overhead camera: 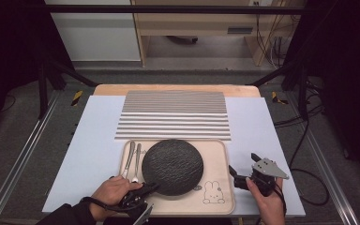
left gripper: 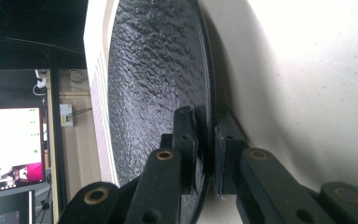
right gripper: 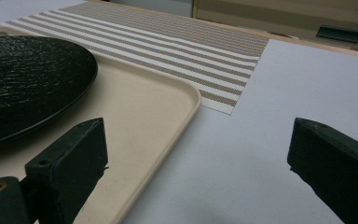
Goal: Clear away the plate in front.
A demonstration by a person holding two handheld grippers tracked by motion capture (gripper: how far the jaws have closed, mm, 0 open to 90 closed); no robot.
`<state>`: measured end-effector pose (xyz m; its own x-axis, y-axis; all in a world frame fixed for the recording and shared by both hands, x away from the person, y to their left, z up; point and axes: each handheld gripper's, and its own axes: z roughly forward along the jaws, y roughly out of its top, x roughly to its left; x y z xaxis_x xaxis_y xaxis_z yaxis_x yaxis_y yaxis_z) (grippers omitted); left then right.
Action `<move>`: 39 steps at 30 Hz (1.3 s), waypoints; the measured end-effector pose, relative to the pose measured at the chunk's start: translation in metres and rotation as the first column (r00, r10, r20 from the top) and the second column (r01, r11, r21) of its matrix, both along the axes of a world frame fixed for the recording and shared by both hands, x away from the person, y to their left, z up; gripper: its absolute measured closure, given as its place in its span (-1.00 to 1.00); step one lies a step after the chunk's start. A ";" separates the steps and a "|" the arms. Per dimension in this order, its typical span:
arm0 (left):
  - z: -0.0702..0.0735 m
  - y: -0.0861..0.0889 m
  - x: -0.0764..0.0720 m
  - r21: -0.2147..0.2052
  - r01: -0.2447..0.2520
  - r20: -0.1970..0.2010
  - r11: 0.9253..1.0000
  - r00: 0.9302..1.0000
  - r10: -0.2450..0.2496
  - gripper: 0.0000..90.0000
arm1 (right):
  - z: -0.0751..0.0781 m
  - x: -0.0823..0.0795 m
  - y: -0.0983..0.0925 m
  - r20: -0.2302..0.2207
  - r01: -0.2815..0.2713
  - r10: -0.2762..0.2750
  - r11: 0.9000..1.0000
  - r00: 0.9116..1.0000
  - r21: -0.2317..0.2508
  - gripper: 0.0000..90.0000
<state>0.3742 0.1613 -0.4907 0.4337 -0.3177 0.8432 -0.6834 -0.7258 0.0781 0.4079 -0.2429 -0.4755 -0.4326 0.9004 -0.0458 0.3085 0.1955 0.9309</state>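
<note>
A round black textured plate (overhead camera: pixel 172 166) lies on a beige tray (overhead camera: pixel 218 154) with a rabbit drawing, near the table's front edge. My left gripper (overhead camera: pixel 151 187) comes in from the lower left and is shut on the plate's near-left rim. In the left gripper view its two jaws pinch the plate (left gripper: pixel 154 84) edge at the left gripper (left gripper: pixel 206 149), with the tray (left gripper: pixel 298 93) behind. My right gripper (overhead camera: pixel 244 165) rests just right of the tray, open and holding nothing. In the right gripper view, the right gripper (right gripper: pixel 198 154) jaws stand wide over the tray (right gripper: pixel 140 116) edge and the plate (right gripper: pixel 28 79) lies at left.
A fork (overhead camera: pixel 129 160) and a spoon (overhead camera: pixel 137 161) lie on the tray left of the plate. A striped placemat (overhead camera: pixel 173 115) covers the table behind the tray. The white tabletop (overhead camera: pixel 258 122) stretches to the right.
</note>
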 end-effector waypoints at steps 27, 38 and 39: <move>0.002 -0.002 0.003 -0.066 -0.045 -0.062 0.997 0.997 0.041 0.38 | -0.001 0.001 0.001 -0.013 -0.005 0.005 1.000 1.000 -0.012 -0.88; 0.009 -0.004 -0.001 -0.126 -0.084 -0.110 0.988 0.991 0.071 -0.09 | -0.001 0.000 0.001 -0.009 -0.002 0.002 1.000 1.000 -0.011 -0.88; 0.009 -0.004 -0.001 -0.115 -0.093 -0.120 0.989 0.990 0.079 -0.14 | -0.001 0.000 0.001 -0.008 -0.003 0.003 1.000 1.000 -0.011 -0.88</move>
